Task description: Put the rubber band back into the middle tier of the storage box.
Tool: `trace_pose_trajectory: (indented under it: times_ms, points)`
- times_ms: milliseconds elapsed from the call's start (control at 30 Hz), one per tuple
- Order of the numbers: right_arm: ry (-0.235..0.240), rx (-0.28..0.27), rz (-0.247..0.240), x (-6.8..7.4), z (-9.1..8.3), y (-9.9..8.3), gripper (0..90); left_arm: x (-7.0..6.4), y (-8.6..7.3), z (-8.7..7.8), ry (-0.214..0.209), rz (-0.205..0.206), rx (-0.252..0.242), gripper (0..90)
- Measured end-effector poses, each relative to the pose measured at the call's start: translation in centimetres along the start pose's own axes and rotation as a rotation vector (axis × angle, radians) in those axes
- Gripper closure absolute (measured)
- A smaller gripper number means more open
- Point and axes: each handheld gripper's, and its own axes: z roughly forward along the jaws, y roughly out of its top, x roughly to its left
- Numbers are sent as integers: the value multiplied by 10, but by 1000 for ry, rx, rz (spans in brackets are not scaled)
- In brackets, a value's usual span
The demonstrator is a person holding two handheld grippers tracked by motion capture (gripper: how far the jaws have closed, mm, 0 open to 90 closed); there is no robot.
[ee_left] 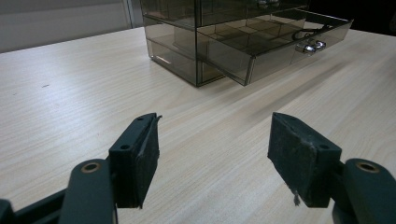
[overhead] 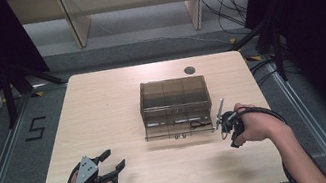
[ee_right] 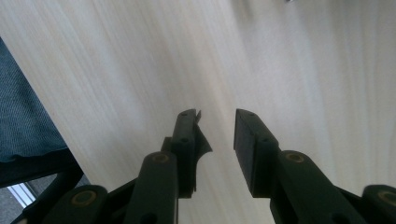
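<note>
From the high view, a pale wooden counter [overhead: 117, 104] sits on a grey floor, and a smoky, see-through drawer cabinet [overhead: 174, 100] stands near its middle, a little toward the far side. Its bottom drawer [overhead: 178, 130] is pulled out toward the person, with a small dark item lying in its right part, too small to name. At the near left, a hand grips the left tool [overhead: 113, 166], grey plate on top, jaws spread wide and pointing toward the cabinet, well apart from it. On the right, a hand holds the right tool [overhead: 231, 132] just beside the cabinet's front right corner, turned downward; its jaws are hard to read from up here. A round dark grommet [overhead: 190, 70] marks the counter behind the cabinet.

Over to the left gripper view: the left tool [ee_left: 212, 149] shows both padded jaws wide apart, bare counter between them. Ahead, the cabinet [ee_left: 187, 28] with its drawer [ee_left: 280, 46] open, a metal knob [ee_left: 310, 46] on the front panel.

Now the right gripper view: the right tool [ee_right: 218, 135] looks down on woodgrain near the counter's edge, jaws at a narrow gap, gripping nothing. The left pad's lining is frayed and peeling at the tip.
</note>
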Motion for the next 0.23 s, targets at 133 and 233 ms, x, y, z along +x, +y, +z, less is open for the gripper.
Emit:
trace_pose_trajectory:
  times_ms: [133,233]
  points:
    - [9,4,15,4,6,-9,701,0,0,-1,6,5,11,331]
    - [19,12,29,6,10,-14,696,0,0,0,6,3,12,331]
